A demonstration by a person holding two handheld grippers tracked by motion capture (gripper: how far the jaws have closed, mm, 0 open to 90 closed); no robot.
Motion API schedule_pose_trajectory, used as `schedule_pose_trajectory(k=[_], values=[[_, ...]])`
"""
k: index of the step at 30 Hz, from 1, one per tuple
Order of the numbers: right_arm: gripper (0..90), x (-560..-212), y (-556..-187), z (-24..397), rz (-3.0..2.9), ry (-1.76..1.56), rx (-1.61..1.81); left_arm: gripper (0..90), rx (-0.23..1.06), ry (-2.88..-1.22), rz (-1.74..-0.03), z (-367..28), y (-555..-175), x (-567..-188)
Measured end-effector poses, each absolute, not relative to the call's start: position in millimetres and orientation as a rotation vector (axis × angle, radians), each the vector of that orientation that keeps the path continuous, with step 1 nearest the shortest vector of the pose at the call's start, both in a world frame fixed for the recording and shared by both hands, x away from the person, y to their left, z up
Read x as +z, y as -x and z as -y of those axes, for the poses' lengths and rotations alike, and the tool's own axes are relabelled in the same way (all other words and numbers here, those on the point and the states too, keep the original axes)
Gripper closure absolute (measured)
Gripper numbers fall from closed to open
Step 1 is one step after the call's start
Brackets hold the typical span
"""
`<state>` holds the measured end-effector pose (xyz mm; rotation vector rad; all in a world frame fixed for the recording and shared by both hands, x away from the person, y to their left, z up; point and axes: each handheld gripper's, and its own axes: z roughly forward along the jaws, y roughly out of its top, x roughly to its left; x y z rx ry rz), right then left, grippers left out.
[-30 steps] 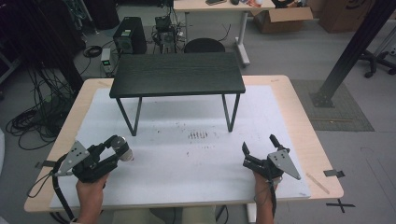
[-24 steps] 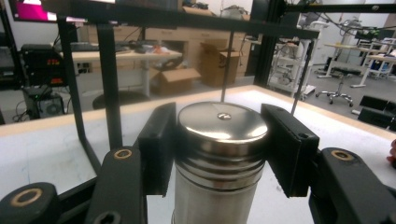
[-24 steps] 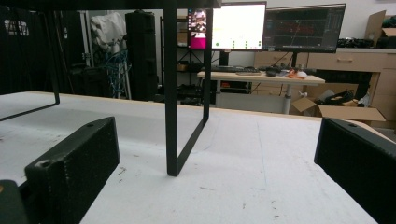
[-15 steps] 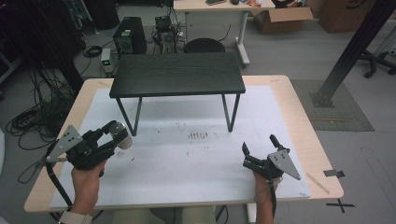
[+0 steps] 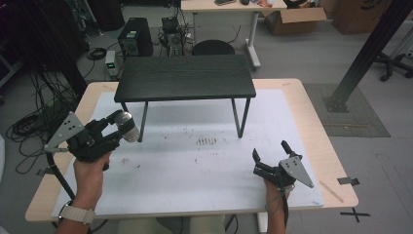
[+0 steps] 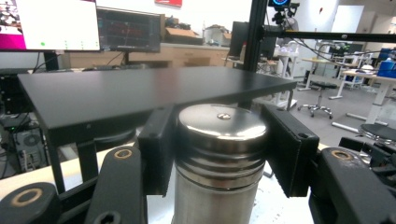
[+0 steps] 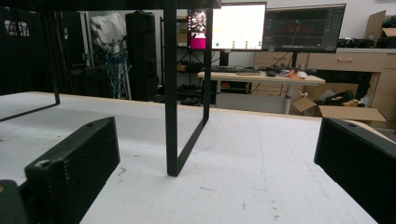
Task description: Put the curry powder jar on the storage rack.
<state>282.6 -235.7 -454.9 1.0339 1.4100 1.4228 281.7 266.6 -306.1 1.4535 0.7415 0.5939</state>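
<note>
In the left gripper view the steel cylinder (image 6: 219,158) is cut off by the bottom edge, its sides hidden behind the pads, and the black shelf (image 6: 140,91) probably hides what stands behind it.

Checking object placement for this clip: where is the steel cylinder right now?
The steel cylinder is clamped upright in the left gripper, at the left of the high view, beside the black shelf's front-left leg.

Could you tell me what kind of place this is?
Probably a robotics lab or workshop. Lit computer monitors stand on a wooden desk, a black computer tower sits on the grey floor beside tangled cables, and cardboard boxes lie behind.
</note>
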Motion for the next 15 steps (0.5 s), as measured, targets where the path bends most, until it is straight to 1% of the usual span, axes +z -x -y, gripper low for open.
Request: schedule_pose_trajectory(k=[15], values=[[0.0,-454.9,-282.7,235.9,-1.411,-1.034,1.423,48.3,0.582,-1.412,-0.699,-260.8,-299.3,-274.5]])
